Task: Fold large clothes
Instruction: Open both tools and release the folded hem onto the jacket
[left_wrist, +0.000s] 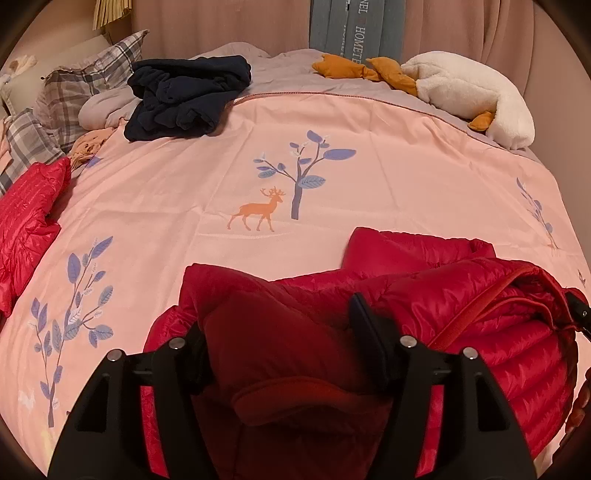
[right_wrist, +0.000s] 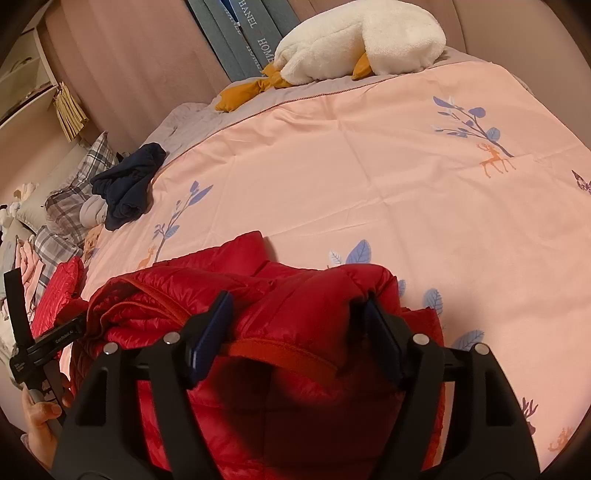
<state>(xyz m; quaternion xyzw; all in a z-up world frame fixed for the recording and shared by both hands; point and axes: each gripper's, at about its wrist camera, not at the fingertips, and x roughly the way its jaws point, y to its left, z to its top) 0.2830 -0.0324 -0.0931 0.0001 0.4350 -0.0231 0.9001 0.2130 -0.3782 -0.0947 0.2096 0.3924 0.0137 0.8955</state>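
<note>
The red puffy jacket (left_wrist: 461, 314) lies bunched at the near edge of the pink bed cover (left_wrist: 258, 147), right under both claws, and its long side runs across from one claw to the other. The left gripper (left_wrist: 280, 332) has its fingers wide apart with a puffy lump of jacket between them. The right gripper (right_wrist: 295, 332) looks the same, wide apart around the jacket, not squeezing it yet

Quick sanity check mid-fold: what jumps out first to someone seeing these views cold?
The bright red puffer jacket, bunched at the near edge of the pink deer-print bedspread, with both grippers' fingers spread around its folds. Then the white plush goose at the far edge, and a dark navy garment crumpled near the plaid pillows.
</note>
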